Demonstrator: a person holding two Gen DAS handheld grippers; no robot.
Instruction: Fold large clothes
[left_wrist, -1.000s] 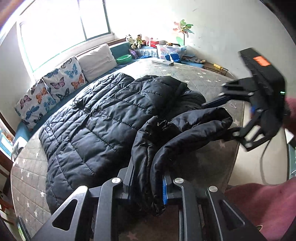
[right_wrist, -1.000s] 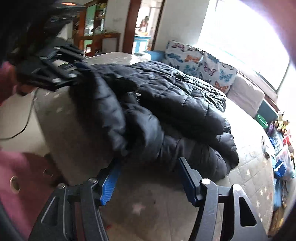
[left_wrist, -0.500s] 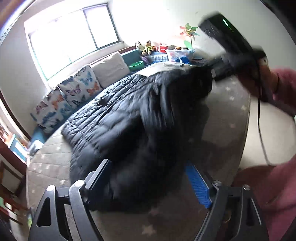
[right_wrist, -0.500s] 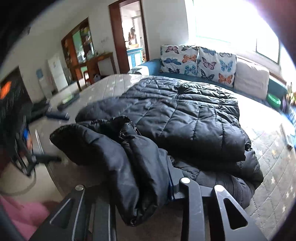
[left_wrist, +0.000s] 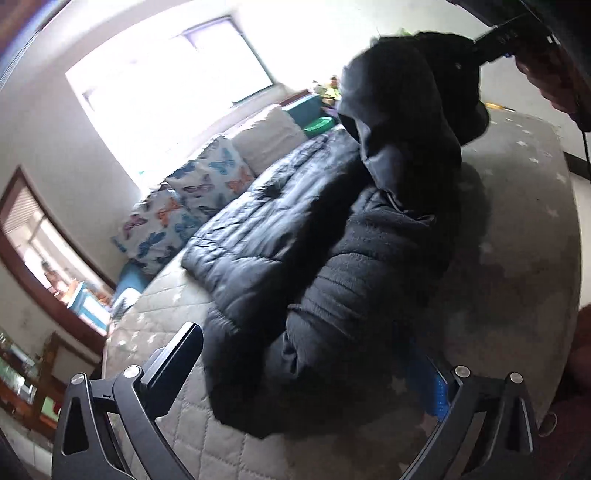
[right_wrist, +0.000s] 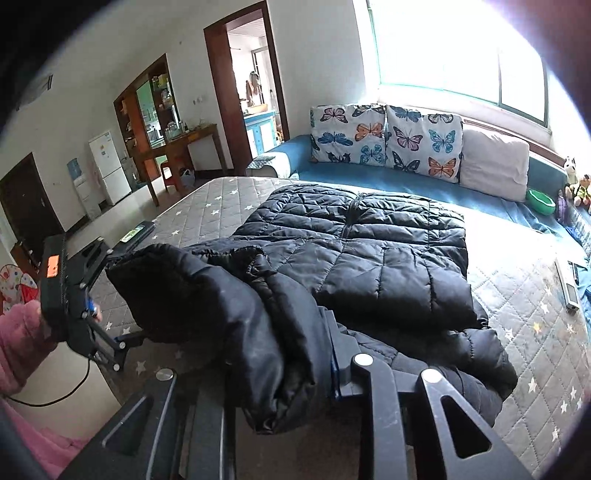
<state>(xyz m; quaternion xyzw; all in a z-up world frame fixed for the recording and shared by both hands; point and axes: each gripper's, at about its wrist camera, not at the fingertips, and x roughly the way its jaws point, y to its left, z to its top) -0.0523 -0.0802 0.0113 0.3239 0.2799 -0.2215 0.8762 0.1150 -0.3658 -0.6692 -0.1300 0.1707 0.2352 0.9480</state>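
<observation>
A large black quilted puffer jacket (right_wrist: 369, 251) lies on a grey star-patterned mattress (right_wrist: 207, 210). My right gripper (right_wrist: 273, 373) is shut on the jacket's sleeve (right_wrist: 229, 317) and holds it lifted near the front edge. In the left wrist view the sleeve (left_wrist: 399, 122) hangs from the right gripper at the top right. My left gripper (left_wrist: 306, 365) is open, its fingers either side of a lower fold of the jacket (left_wrist: 332, 295). The left gripper also shows in the right wrist view (right_wrist: 129, 339), at the left beside the sleeve's end.
Butterfly-print cushions (right_wrist: 384, 136) and a plain cushion (right_wrist: 495, 166) lean on a blue sofa under the window. A green bowl (right_wrist: 541, 201) and toys sit at the right. A remote (right_wrist: 569, 284) lies on the mattress. A doorway and cabinets stand at the left.
My left gripper let go of the sleeve and opened. My right gripper closed on the sleeve and lifted it up and over toward the jacket body.
</observation>
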